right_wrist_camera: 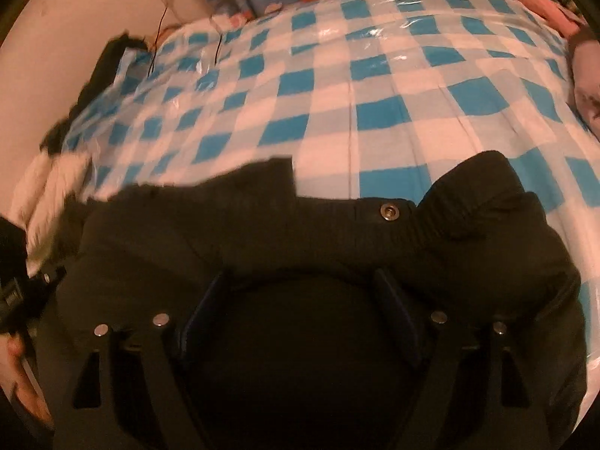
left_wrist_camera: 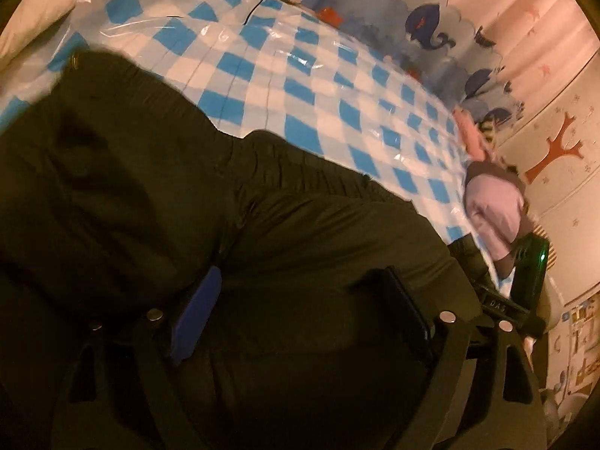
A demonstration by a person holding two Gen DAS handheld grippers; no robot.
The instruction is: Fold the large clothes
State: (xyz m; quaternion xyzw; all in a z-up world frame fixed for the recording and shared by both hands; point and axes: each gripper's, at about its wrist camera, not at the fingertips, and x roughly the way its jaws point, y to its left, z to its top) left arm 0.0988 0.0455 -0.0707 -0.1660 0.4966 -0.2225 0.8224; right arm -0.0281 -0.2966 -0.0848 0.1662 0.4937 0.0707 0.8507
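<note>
Black trousers [right_wrist_camera: 262, 232] lying crosswise, waistband toward the checked sheet [right_wrist_camera: 375, 86], both tools spread, gripping nothing.

Black garment [right_wrist_camera: 262, 232]; blue-white checked sheet [right_wrist_camera: 375, 86]; whale-print curtain [left_wrist_camera: 431, 26]

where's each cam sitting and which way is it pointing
Left wrist: on the left gripper, angled down over the dark garment on the checked cover; its open fingers show, and the other gripper at the right edge.
Right wrist: on the right gripper, angled down at the garment's snap button; open fingers, a hand at the left edge.
Shared: garment, cover.
</note>
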